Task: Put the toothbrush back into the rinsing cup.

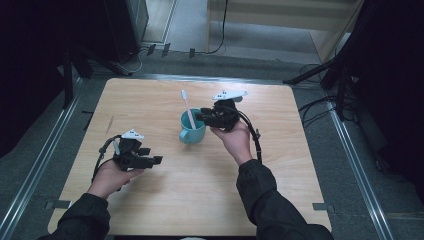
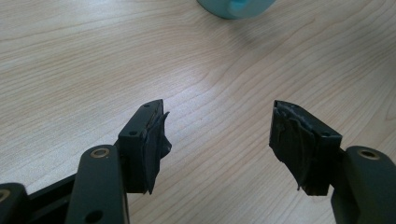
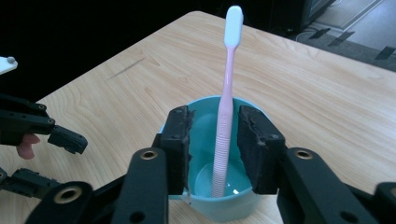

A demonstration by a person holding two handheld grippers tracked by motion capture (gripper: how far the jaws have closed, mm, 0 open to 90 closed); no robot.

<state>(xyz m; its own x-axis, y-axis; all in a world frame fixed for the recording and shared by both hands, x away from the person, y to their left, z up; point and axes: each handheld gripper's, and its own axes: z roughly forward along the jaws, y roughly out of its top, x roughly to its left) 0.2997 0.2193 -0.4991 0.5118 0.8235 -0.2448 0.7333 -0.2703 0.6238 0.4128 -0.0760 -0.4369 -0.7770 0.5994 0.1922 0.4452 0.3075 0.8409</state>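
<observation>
Wooden table (image 1: 200, 200) with a teal mug (image 1: 192, 127) near its middle, handle toward the person. A pink toothbrush (image 1: 187, 111) stands in the mug, white head up, leaning a bit to the far left in the high view. Right gripper (image 1: 202, 116), held in the right hand (image 1: 235, 137), sits just right of the mug at rim height, jaws pointing left over the rim. In the right gripper view the jaws sit either side of the toothbrush (image 3: 225, 112) handle with a narrow gap on each side, not touching it, so parted and gripping nothing; toothbrush bottom rests on the mug (image 3: 205, 140) floor. Left gripper (image 1: 155, 156), in the left hand (image 1: 111, 176), is near the front-left of the table, well apart from the mug, pointing right. In the left gripper view its jaws are spread wide over bare wood, nothing between them, mug (image 2: 236, 7) base at the top edge. Left gripper (image 3: 70, 140) also visible at the left of the right gripper view.
</observation>
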